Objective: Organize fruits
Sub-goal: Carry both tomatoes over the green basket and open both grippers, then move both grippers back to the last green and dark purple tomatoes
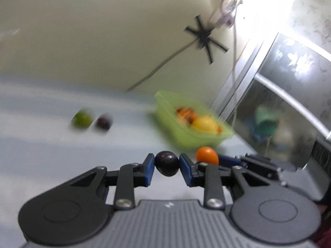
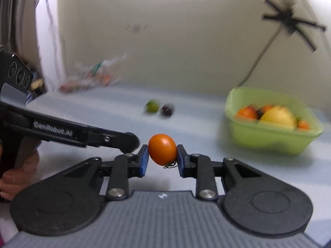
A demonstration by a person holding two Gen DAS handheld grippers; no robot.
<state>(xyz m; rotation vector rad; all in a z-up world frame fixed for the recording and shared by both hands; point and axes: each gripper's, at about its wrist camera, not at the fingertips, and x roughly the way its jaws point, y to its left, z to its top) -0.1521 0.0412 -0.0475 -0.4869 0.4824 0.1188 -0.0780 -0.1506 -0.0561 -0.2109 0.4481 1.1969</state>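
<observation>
My left gripper point(image 1: 166, 163) is shut on a dark purple plum point(image 1: 166, 163), held above the pale table. My right gripper point(image 2: 162, 155) is shut on an orange tomato point(image 2: 162, 149); that tomato also shows in the left wrist view point(image 1: 206, 154), just right of my left fingers. A light green tub point(image 2: 269, 138) holds oranges and a yellow fruit point(image 2: 278, 116); it stands ahead to the right, and shows in the left wrist view point(image 1: 198, 138). A green lime point(image 2: 152, 105) and a second dark plum point(image 2: 167, 109) lie side by side further back on the table.
The left gripper's body point(image 2: 82, 133) reaches in from the left in the right wrist view. A blurred heap of clear packaging point(image 2: 91, 76) lies at the table's far left by the wall. A glass-fronted cabinet point(image 1: 289, 95) stands to the right.
</observation>
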